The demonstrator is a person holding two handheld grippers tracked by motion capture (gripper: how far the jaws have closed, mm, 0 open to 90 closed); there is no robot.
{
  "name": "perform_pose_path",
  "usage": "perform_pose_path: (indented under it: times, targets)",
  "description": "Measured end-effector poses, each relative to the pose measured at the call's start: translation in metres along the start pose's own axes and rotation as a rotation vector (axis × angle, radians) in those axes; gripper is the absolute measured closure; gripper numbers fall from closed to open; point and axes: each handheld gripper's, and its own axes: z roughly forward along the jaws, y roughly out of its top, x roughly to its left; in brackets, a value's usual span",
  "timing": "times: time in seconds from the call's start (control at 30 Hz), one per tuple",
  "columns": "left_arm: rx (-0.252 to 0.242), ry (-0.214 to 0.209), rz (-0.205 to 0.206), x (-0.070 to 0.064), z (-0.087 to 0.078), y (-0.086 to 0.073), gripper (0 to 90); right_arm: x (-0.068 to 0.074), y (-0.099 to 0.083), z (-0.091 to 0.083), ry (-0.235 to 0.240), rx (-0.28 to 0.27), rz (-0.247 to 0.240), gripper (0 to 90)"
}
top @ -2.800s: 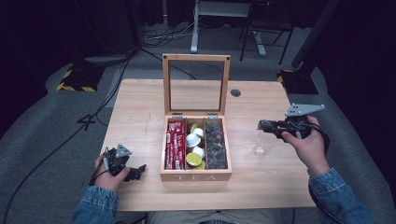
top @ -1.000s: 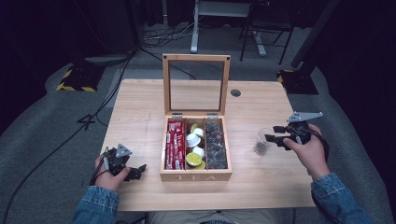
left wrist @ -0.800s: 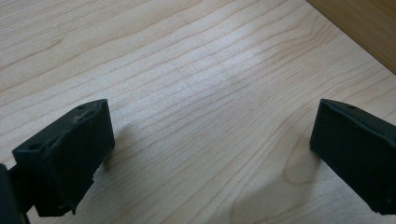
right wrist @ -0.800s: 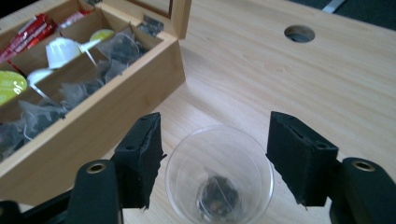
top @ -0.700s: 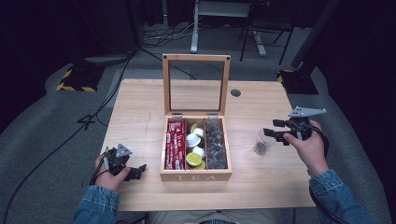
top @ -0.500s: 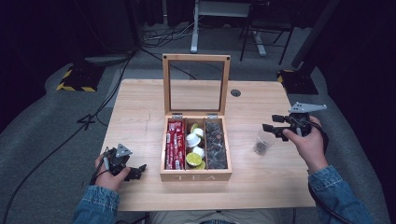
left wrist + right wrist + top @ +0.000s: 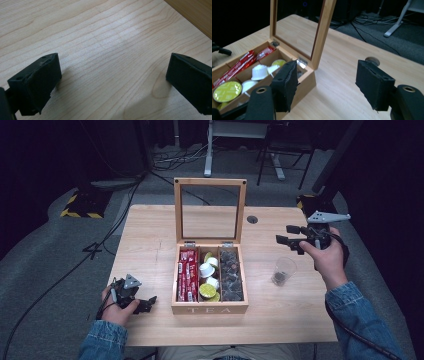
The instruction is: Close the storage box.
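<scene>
A wooden tea box (image 7: 210,307) stands mid-table with its glass lid (image 7: 210,210) upright. It holds red packets (image 7: 186,275), white and yellow-green capsules (image 7: 207,280) and dark pieces (image 7: 231,277). A clear cup (image 7: 283,271) with something dark at its bottom stands to the right of the box. My right gripper (image 7: 285,234) hovers open above and behind the cup, apart from it; the right gripper view has its empty jaws (image 7: 327,85) facing the box (image 7: 307,77). My left gripper (image 7: 147,304) rests open on the table at the front left, bare wood between its jaws (image 7: 112,82).
The table (image 7: 150,235) has a round cable hole (image 7: 252,219) behind the cup. The box's corner (image 7: 195,15) lies just ahead of the left gripper. Cables, a desk leg (image 7: 207,150) and a chair base stand on the floor beyond the table.
My right gripper has risen and drawn back from beside the cup, which stays standing on the table. The left gripper has not moved.
</scene>
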Motion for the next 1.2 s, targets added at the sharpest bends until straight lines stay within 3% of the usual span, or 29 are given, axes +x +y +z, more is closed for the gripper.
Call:
perform_pose_path:
  times: [0.13,0.53,0.97,1.03,1.2]
  targets:
    - [-0.002,0.046,-0.05,0.002,-0.001,0.0,0.8,0.0,0.017,0.009,0.006,-0.018,-0.006,33.7]
    - [-0.001,0.045,-0.048,0.002,0.0,0.0,0.7,-0.007,0.056,0.039,0.028,-0.044,-0.017,31.4]
    - [-0.001,0.045,-0.047,0.002,0.0,0.0,0.7,-0.017,0.092,0.084,0.032,-0.081,-0.002,32.3]
    - [0.0,0.044,-0.048,0.002,-0.001,0.0,0.6,-0.017,0.096,0.091,0.004,-0.09,-0.004,28.9]
    - [0.0,0.044,-0.048,0.002,-0.001,0.0,0.7,-0.016,0.105,0.111,0.028,-0.084,-0.011,36.6]
